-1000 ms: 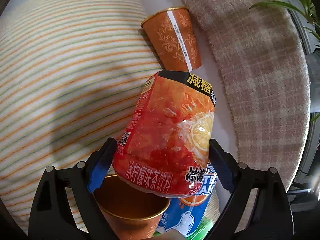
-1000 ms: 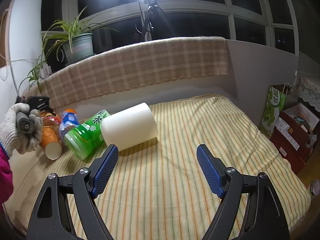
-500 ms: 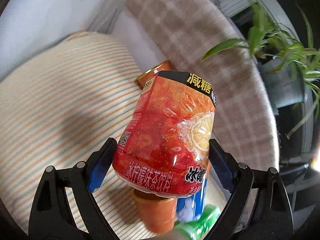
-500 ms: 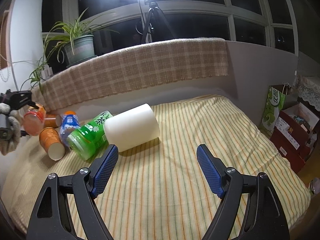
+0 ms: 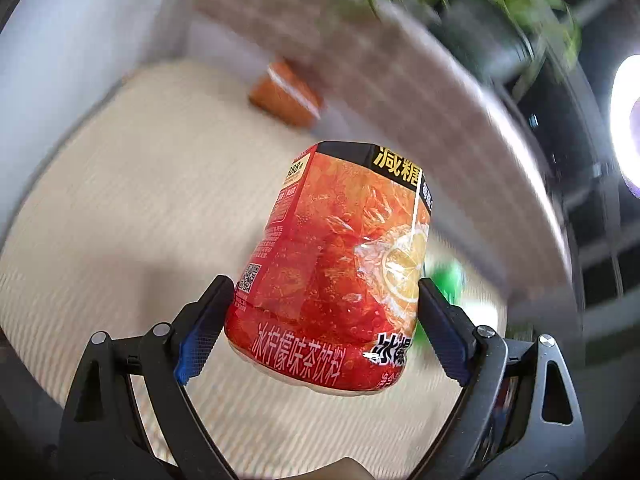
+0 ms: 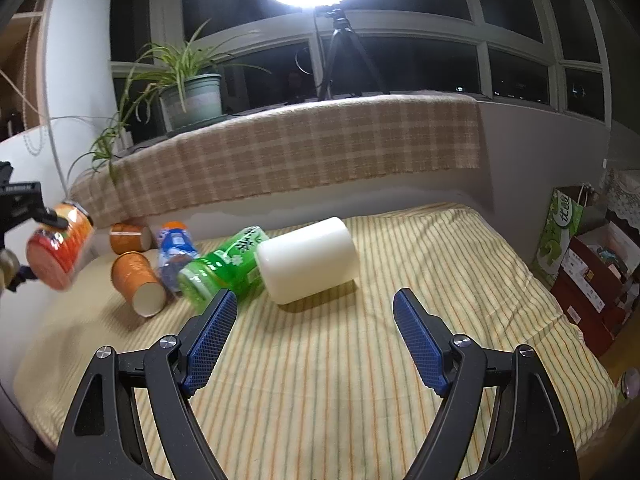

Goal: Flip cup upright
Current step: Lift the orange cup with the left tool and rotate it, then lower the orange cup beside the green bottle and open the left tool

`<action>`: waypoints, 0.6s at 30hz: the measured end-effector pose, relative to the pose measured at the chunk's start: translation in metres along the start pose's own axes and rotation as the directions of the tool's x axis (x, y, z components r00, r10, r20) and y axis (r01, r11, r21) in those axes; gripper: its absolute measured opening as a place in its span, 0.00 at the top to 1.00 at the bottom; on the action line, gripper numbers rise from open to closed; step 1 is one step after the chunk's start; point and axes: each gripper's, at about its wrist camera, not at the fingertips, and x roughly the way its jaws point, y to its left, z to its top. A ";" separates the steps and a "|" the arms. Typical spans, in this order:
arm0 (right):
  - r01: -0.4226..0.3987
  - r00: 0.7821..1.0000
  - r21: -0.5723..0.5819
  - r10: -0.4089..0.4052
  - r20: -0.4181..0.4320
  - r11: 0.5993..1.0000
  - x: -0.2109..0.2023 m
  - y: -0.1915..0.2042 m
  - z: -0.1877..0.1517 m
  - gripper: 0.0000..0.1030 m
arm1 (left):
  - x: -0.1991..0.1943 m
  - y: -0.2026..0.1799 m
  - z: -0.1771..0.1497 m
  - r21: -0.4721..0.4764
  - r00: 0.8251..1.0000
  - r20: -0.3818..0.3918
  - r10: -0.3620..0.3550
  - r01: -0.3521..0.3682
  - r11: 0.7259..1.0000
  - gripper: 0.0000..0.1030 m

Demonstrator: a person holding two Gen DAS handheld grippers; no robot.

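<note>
Your left gripper (image 5: 322, 312) clamped the red cup (image 5: 340, 264) aloft; right gripper (image 6: 310, 340) gaped, holding nothing. You needed a level, gentle set-down.

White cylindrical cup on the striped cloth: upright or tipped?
Tipped. The white cylindrical cup lies on its side on the striped cloth, touching the green bottle.

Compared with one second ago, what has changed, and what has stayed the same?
The left gripper, still shut on the red cup, has lifted it off the bed and swung it from pointing down toward level. The right gripper stays open; the white roll and the green bottle have not moved.
</note>
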 end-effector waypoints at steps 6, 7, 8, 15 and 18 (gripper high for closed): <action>-0.019 1.000 -0.010 0.019 -0.016 1.000 -0.011 0.002 -0.003 0.22 | 0.018 -0.025 -0.051 0.138 0.990 -0.138 -0.002 0.021 0.990 0.10; -0.019 1.000 -0.010 0.019 -0.019 1.000 -0.013 0.001 -0.003 0.22 | 0.024 -0.029 -0.058 0.159 0.988 -0.156 -0.002 0.027 0.987 0.10; -0.018 1.000 -0.011 0.018 -0.022 1.000 -0.013 0.001 -0.004 0.22 | 0.028 -0.032 -0.062 0.174 0.986 -0.169 0.002 0.028 0.984 0.10; -0.023 0.997 -0.011 0.022 -0.074 1.000 -0.016 -0.006 -0.010 0.22 | 0.062 -0.047 -0.088 0.230 0.964 -0.264 0.018 0.045 0.972 0.10; -0.023 0.996 -0.015 0.021 -0.088 1.000 -0.017 -0.006 -0.013 0.22 | 0.069 -0.052 -0.094 0.250 0.958 -0.285 0.008 0.067 0.966 0.09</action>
